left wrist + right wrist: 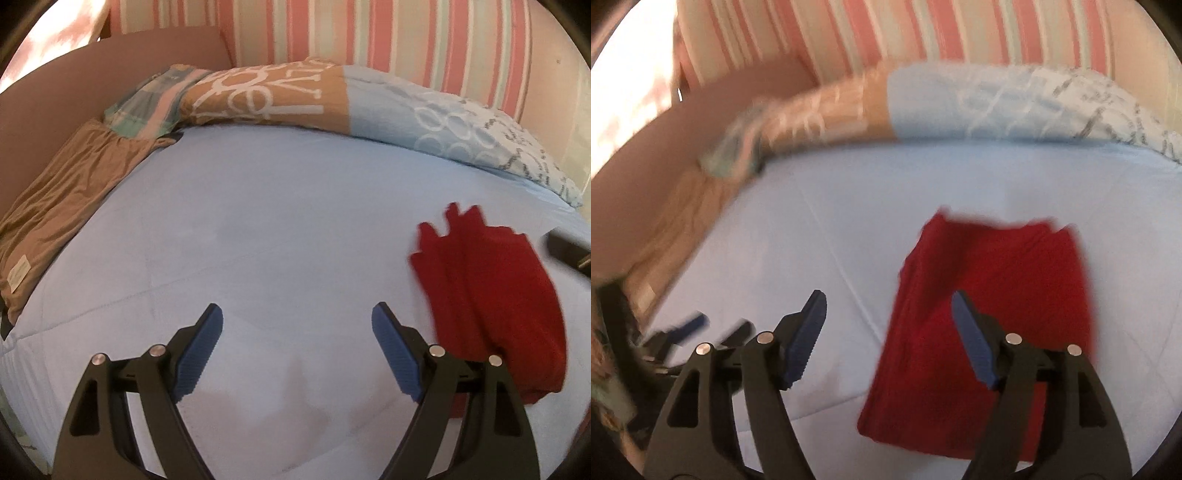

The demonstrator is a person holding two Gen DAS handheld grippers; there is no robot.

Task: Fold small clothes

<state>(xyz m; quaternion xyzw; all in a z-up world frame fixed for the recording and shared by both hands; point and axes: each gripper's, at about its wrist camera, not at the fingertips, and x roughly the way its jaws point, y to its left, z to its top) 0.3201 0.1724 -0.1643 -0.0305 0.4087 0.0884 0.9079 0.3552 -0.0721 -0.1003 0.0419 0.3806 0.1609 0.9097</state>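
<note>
On the pale blue bedspread (258,221) lies a red garment (990,295), folded into a rough rectangle with a few uneven edges sticking out at its far end. It sits flat on the cover, toward the right side of the bed.

The right gripper (888,306) hovers over the garment's near-left part with its jaws wide apart. Its right blue pad (971,339) shows in front of the red cloth, the left one in front of bare bedspread — neither pad presses on anything, and nothing is held. This view is smeared by motion, so finer contact cannot be judged.

The left gripper (297,321) hangs over bare bedspread just left of the garment, jaws also spread wide and empty. In the right wrist view it appears blurred at the lower left, well apart from the red cloth.

Along the far edge of the bed lies a long patterned quilt (332,99) — plaid, then tan with white lettering, then light blue. A brown cloth (66,206) with a small label lies along the left edge. Behind the bed hangs a pink-striped curtain (332,29).
</note>
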